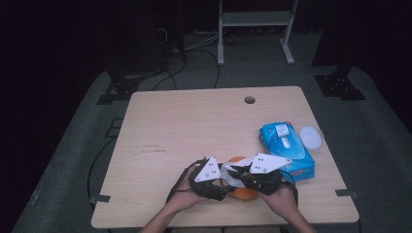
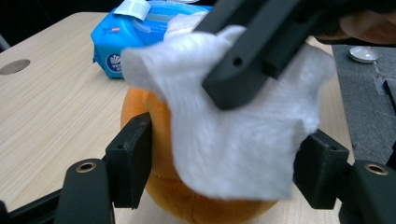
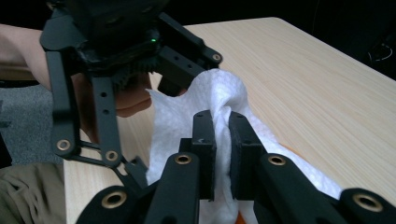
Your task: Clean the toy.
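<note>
An orange [image 2: 154,154], round and soft-looking, sits on the table [image 1: 194,126] near the front edge, a little right of the middle. A white wipe [image 2: 233,135] is draped over its top and one side, and in the left gripper view it hangs down across most of the fruit. The right gripper [image 3: 222,140] has its jaws pressed together on a raised fold of the wipe, pinching the cloth above the orange; in the left gripper view its black jaws come down from the upper right onto the wipe. The left gripper [image 2: 219,163] straddles the orange: one finger lies against the bare orange skin, the other against the wipe-covered side, so the jaws clamp the orange with the cloth caught under one pad. In the high view both grippers meet over the orange, held by hands coming in from the front edge. A blue pack [image 1: 286,145] of wipes lies near the right edge, with a round white lid [image 1: 311,137] touching its far side.
</note>
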Demonstrator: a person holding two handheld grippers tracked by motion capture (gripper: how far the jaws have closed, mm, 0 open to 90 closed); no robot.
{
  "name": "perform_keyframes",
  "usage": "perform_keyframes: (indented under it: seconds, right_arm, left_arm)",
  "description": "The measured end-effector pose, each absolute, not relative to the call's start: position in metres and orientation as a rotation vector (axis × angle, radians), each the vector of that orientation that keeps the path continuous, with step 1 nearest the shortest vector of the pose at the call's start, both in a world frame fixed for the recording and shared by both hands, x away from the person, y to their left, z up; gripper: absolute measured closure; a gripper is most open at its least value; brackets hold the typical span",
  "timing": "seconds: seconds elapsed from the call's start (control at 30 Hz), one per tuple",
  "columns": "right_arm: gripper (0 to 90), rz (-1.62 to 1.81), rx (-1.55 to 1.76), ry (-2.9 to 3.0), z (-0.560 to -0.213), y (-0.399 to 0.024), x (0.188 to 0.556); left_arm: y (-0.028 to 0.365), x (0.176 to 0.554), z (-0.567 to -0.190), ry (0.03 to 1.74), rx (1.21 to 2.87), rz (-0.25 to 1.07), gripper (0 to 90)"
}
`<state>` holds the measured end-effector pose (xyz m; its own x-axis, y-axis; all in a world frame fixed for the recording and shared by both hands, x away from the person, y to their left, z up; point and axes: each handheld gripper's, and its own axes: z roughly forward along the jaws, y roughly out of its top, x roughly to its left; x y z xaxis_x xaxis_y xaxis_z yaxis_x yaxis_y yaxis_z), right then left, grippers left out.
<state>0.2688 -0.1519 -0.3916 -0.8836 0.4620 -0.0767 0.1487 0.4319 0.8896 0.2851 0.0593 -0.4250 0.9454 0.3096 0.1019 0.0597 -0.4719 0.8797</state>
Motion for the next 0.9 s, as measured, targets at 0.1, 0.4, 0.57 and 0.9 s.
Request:
perform_keyframes:
  seconds: [0.1, 0.4, 0.57, 0.9]
  right_arm:
    - [81.9, 1.435, 0.56, 2.362, -0.389, -0.161, 0.274]
    - [81.7, 1.461, 0.61, 2.352, -0.391, -0.17, 0.276]
    - [81.8, 1.441, 0.548, 2.389, -0.392, -0.155, 0.273]
    - [81.8, 1.432, 0.707, 2.364, -0.398, -0.185, 0.289]
  left_arm:
    - [0.06, 0.286, -0.426, 0.255, 2.05, 0.302, 30.6]
    - [0.06, 0.286, -0.427, 0.232, 2.058, 0.292, 28.6]
    - [0.062, 0.286, -0.428, 0.228, 2.068, 0.291, 29.0]
    - [0.065, 0.294, -0.428, 0.279, 2.067, 0.23, 19.0]
